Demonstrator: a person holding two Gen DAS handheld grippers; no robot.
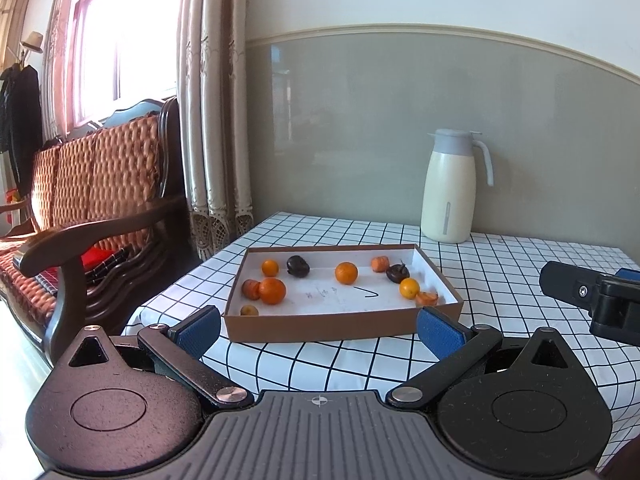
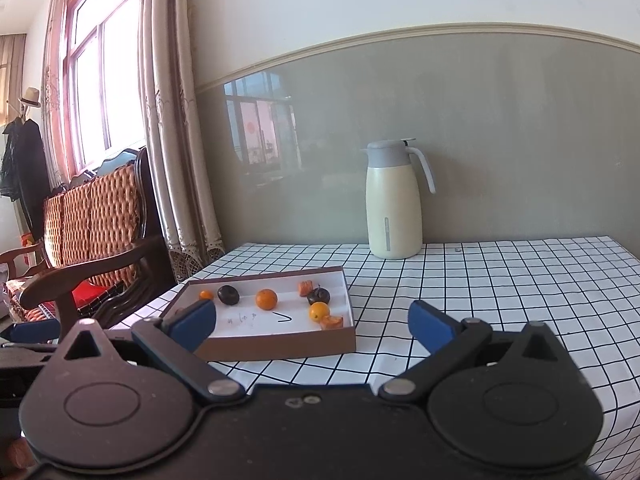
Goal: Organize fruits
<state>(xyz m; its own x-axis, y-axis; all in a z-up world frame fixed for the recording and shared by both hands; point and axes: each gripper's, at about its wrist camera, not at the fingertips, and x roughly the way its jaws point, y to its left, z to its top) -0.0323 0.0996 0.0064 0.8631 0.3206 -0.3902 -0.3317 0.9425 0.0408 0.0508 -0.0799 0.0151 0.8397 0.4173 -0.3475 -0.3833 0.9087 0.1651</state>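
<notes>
A shallow brown cardboard tray [image 1: 340, 328] with a white inside lies on the checked tablecloth [image 1: 500, 280]. In it lie several oranges, such as a large one [image 1: 272, 290] at the left and one [image 1: 346, 273] in the middle, two dark fruits [image 1: 298, 266] [image 1: 397, 273] and small orange-red pieces [image 1: 379, 263]. My left gripper [image 1: 320, 330] is open and empty just before the tray's near wall. My right gripper [image 2: 314, 326] is open and empty, near the tray's [image 2: 280, 348] front right corner. The right gripper also shows at the right edge of the left wrist view [image 1: 592, 296].
A cream thermos jug [image 1: 450, 188] with a grey lid stands at the back of the table by the wall, also in the right wrist view [image 2: 394, 204]. A wooden sofa [image 1: 92, 208] with woven cushions stands left of the table. Curtains [image 1: 212, 120] hang behind it.
</notes>
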